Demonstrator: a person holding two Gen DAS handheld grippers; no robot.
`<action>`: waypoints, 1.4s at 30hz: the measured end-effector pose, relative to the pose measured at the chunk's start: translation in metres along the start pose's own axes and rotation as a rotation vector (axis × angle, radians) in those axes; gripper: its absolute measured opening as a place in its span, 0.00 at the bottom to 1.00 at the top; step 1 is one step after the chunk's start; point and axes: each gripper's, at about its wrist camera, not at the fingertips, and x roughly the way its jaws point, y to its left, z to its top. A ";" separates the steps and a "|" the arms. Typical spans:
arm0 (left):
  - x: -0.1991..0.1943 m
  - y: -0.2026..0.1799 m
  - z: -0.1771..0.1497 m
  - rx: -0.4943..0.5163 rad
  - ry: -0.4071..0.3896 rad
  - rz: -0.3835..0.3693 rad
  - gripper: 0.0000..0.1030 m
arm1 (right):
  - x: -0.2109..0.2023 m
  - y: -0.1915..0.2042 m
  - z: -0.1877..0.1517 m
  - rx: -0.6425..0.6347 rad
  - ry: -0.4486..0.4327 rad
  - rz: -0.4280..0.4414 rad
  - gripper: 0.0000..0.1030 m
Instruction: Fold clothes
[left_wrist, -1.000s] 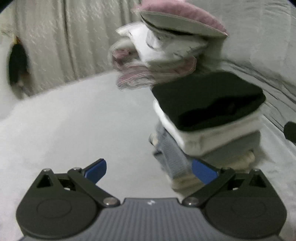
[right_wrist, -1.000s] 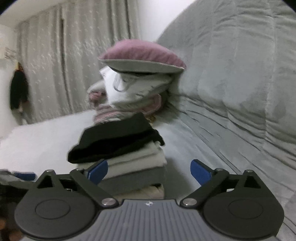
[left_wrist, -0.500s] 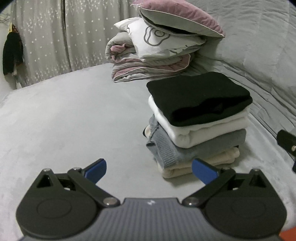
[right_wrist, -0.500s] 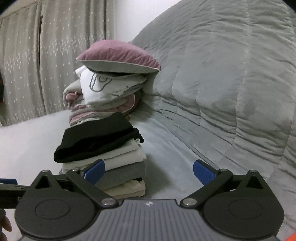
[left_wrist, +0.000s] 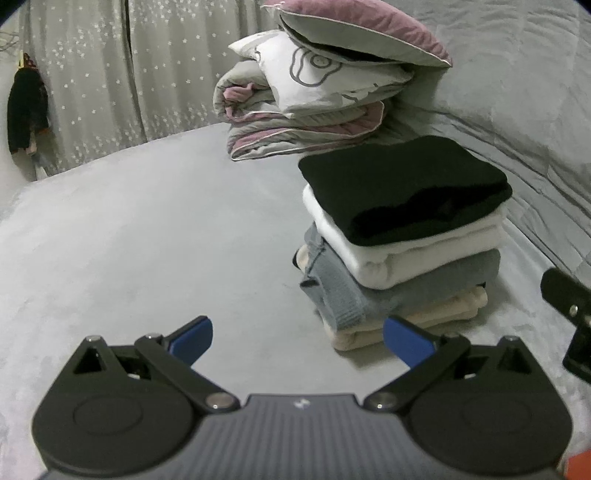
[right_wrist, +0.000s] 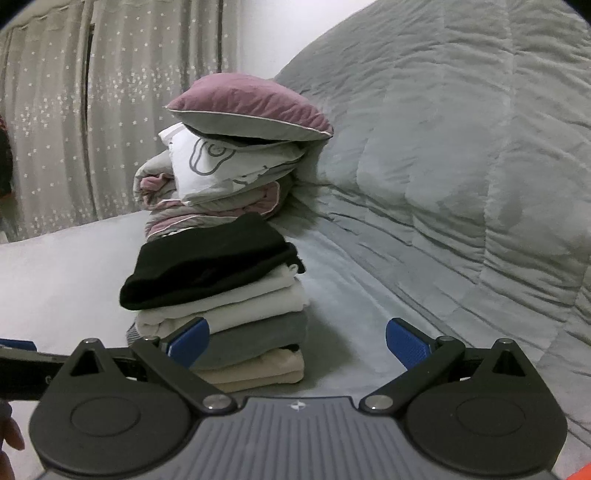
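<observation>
Grey bedding (left_wrist: 147, 229) covers the wide surface, with a starred curtain (left_wrist: 92, 74) behind it and a dark garment (left_wrist: 26, 107) hanging at the far left. Going right, a pile of pillows (left_wrist: 325, 81) rests on a folded quilt (left_wrist: 295, 133), and just beside it stands the stack of clothes (left_wrist: 399, 236): a black piece on top, then white, grey and beige, all folded and lying flat on each other. The left gripper (left_wrist: 297, 338) hovers low before this stack with its fingers spread apart and nothing between them; the right gripper (right_wrist: 297, 341) is the same, wide and empty. I judge the folding of these four pieces as done, and no loose garment shows in either view. No box or basket is visible.
</observation>
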 end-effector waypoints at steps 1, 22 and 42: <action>0.002 -0.001 -0.001 0.003 0.003 -0.003 1.00 | 0.000 0.000 0.000 0.001 -0.001 -0.004 1.00; 0.014 -0.016 -0.005 0.035 0.044 -0.018 1.00 | 0.003 0.001 -0.001 -0.006 0.002 -0.004 1.00; 0.013 -0.015 -0.005 0.035 0.124 -0.069 1.00 | -0.014 0.000 0.022 -0.025 0.024 -0.006 1.00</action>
